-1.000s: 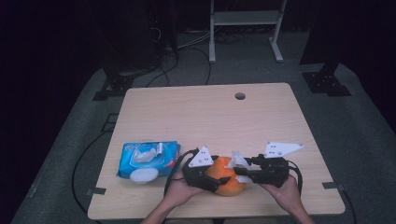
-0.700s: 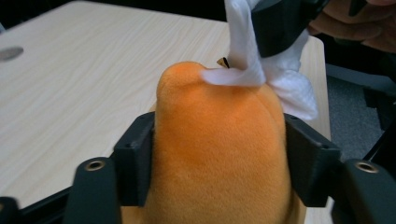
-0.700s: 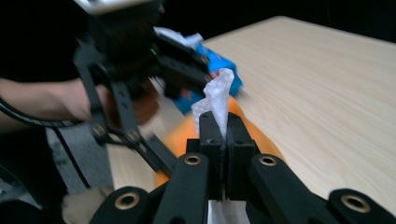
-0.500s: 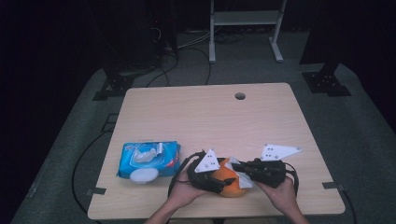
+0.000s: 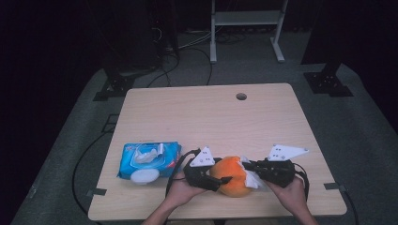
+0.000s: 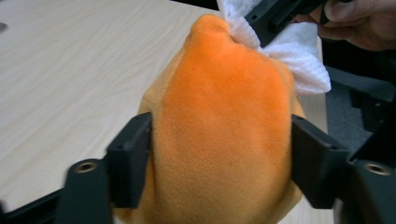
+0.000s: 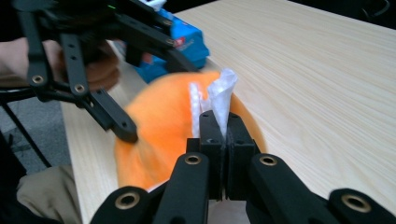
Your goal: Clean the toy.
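**L/R grippers working orange plush at near table edge**

The orange plush (image 5: 231, 176) is sitting on the table (image 5: 211, 122) near the front edge, just right of the blue wipes pack (image 5: 149, 159). The left gripper (image 6: 219, 158) is clamping it: jaws have just been closing, pads pressing both sides of the plush. The right gripper (image 7: 219, 135) is fully closed, pinching a white tissue (image 7: 219, 100) w/ the tissue lying against the plush top. Both hands are resting at table level.
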### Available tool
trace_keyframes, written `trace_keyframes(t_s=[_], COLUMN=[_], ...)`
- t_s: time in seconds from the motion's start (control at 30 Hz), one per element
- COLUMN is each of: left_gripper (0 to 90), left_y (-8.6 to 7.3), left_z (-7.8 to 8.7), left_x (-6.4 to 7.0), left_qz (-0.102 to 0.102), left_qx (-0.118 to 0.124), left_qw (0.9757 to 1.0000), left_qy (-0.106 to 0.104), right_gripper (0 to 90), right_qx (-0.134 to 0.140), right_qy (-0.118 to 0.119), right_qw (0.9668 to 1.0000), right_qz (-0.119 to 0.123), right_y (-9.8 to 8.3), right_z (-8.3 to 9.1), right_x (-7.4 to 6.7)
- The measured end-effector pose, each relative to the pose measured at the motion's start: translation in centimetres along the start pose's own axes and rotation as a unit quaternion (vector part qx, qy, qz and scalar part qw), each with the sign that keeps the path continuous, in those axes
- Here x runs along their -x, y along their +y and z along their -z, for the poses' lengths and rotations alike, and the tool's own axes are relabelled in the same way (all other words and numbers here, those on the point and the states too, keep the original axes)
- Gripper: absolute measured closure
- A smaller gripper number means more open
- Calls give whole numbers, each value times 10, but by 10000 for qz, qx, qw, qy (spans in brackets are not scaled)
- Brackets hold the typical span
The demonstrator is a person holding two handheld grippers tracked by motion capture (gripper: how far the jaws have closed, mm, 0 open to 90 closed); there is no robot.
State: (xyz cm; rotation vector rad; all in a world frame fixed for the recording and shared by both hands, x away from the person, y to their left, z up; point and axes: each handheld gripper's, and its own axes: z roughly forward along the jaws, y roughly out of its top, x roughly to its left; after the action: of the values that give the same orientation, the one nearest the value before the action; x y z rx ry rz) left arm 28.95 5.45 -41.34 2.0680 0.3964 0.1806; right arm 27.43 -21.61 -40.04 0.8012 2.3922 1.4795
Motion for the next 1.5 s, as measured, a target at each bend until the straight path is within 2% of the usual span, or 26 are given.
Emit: trace_keyframes(t_s=[0.07,0.1,0.17,0.23,0.27,0.33,0.37,0.43,0.5,0.63,0.73,0.77,0.83,0.87,0.93,0.97,1.03,1.07,1.1,1.17,1.2,1.3,1.37,1.4,1.47,1.5], left_gripper=[338,340,342,341,339,305,251,143,107,70,14,15,25,49,147,224,346,366,376,383,387,381,322,270,155,91], left_y=[7,10,15,15,15,14,13,9,6,6,4,3,0,-1,-2,-1,1,2,2,1,0,-1,-1,-1,-1,-1], left_z=[3,4,2,0,-1,-1,-2,-4,-3,-1,-6,-7,-15,-19,-19,-17,-14,-12,-11,-9,-7,-6,-7,-8,-10,-11], left_x=[4,8,15,19,19,18,17,11,8,6,4,2,-1,-2,2,4,10,15,16,16,15,14,14,13,8,7], left_qz=[-127,-261,-425,-483,-485,-460,-416,-316,-222,-170,-62,-11,317,365,232,138,-92,-251,-258,-264,-241,-182,-180,-154,49,81], left_qx=[-31,-50,-152,-174,-185,-192,-198,-165,-46,27,-179,-201,-306,-316,-201,-130,-29,-4,32,51,41,35,9,-26,28,22], left_qw=[9998,9994,9984,9979,9979,9981,9984,9992,9997,9997,9993,9994,9990,9986,9994,9997,9999,9997,9996,9995,9996,9998,9998,9999,9999,9999], left_qy=[124,225,337,386,397,365,322,206,112,187,312,265,-40,-230,-179,-160,-30,70,100,136,167,123,37,6,-107,-125], right_gripper=[875,875,875,875,875,875,875,875,874,872,872,872,873,873,873,873,874,873,873,873,873,873,872,872,872,872], right_qx=[187,326,652,745,698,398,263,165,139,74,23,-8,-38,-27,108,233,462,509,458,310,276,223,221,183,41,-1], right_qy=[17,63,351,445,445,288,262,252,179,34,-80,-167,-247,-212,-51,99,501,579,557,307,251,-160,-52,-52,-44,22], right_qw=[9998,9994,9972,9959,9960,9978,9984,9988,9987,9982,9980,9978,9978,9984,9990,9989,9971,9964,9965,9975,9980,9989,9995,9995,9992,9991], right_qz=[-83,-58,56,260,332,454,430,387,455,593,619,645,607,520,429,399,329,348,433,560,519,392,235,259,392,419], right_y=[4,8,16,24,25,20,14,6,5,3,2,1,1,2,6,8,15,16,19,17,14,6,3,2,0,-1], right_z=[7,10,14,12,9,-3,-8,-12,-9,-2,4,6,11,12,15,15,15,14,12,10,10,17,18,16,13,13], right_x=[-1,-4,-14,-25,-28,-27,-24,-19,-18,-16,-13,-12,-9,-7,-8,-10,-16,-18,-22,-21,-18,-5,0,0,-1,0])
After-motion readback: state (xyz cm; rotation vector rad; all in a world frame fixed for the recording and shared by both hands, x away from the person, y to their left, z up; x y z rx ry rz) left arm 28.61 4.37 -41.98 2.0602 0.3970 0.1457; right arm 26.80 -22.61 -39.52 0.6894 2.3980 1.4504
